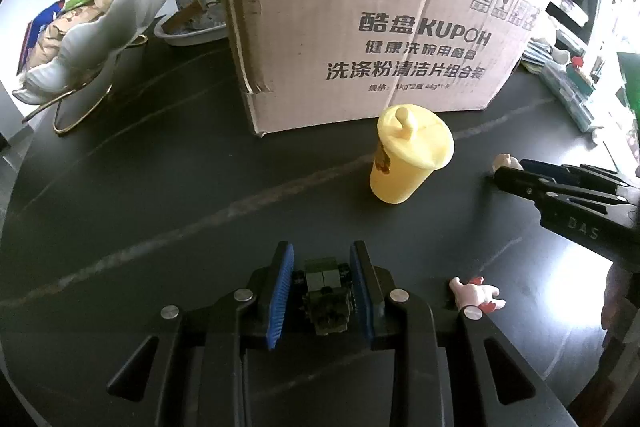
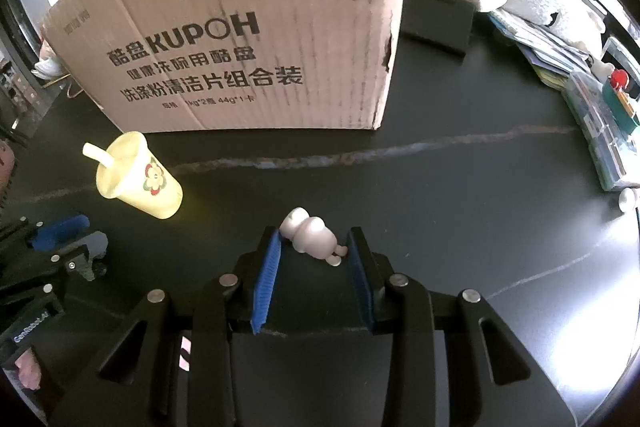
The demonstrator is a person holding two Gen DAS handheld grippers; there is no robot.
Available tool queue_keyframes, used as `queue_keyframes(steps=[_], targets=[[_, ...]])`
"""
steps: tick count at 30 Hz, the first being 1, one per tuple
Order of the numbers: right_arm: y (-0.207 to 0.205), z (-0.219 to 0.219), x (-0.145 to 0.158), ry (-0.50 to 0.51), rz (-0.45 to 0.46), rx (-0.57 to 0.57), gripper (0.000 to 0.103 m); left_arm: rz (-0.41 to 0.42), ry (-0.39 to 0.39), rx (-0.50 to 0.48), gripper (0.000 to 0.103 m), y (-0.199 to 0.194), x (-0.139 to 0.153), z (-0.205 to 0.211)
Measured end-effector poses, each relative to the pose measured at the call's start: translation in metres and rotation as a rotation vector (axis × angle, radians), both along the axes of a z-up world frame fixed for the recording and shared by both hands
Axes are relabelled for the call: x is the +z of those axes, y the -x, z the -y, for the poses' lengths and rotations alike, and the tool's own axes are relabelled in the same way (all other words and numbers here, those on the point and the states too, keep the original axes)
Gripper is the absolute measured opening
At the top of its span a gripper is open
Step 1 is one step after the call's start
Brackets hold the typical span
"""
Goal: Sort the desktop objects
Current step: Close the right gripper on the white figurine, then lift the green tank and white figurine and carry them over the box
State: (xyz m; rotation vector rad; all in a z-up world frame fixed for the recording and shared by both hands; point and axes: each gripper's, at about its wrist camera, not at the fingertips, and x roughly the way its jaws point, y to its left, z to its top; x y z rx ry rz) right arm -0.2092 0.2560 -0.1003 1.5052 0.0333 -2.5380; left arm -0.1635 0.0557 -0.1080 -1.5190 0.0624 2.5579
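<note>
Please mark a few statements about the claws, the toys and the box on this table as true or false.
1. The left claw has a green block toy between its fingers. True.
2. The yellow cup lies on its side. False: it stands upright, lid on.
3. The right claw has a white figurine between its fingertips. True.
4. The cardboard box sits nearer the cameras than the cup. False: it stands behind the cup.
5. A pink figurine lies on the table right of the left claw. True.
</note>
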Motion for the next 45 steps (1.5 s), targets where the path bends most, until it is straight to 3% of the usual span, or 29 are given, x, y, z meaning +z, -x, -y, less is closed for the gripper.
queue_keyframes(steps=[2,3,10,11,30,45], targets=[[-0.001,0.0,0.002,0.004,-0.002,0.0,0.03,-0.001,-0.014,-0.004,0.026,0.0,0.002,0.001],[-0.001,0.0,0.003,0.006,-0.004,0.0,0.024,-0.003,-0.02,-0.008,0.026,0.0,0.004,0.001],[-0.005,-0.001,0.008,0.019,-0.006,-0.006,0.024,-0.009,-0.016,-0.014,0.026,-0.002,0.01,0.004],[-0.005,-0.001,0.008,0.021,-0.005,-0.006,0.024,-0.01,-0.017,-0.016,0.02,-0.003,0.011,0.005],[-0.01,-0.007,0.013,0.072,-0.01,-0.013,0.024,-0.065,-0.073,-0.01,0.02,-0.01,0.053,0.036],[-0.028,0.0,0.032,0.064,-0.047,-0.001,0.024,-0.08,-0.068,-0.041,0.02,-0.019,0.061,0.025]])
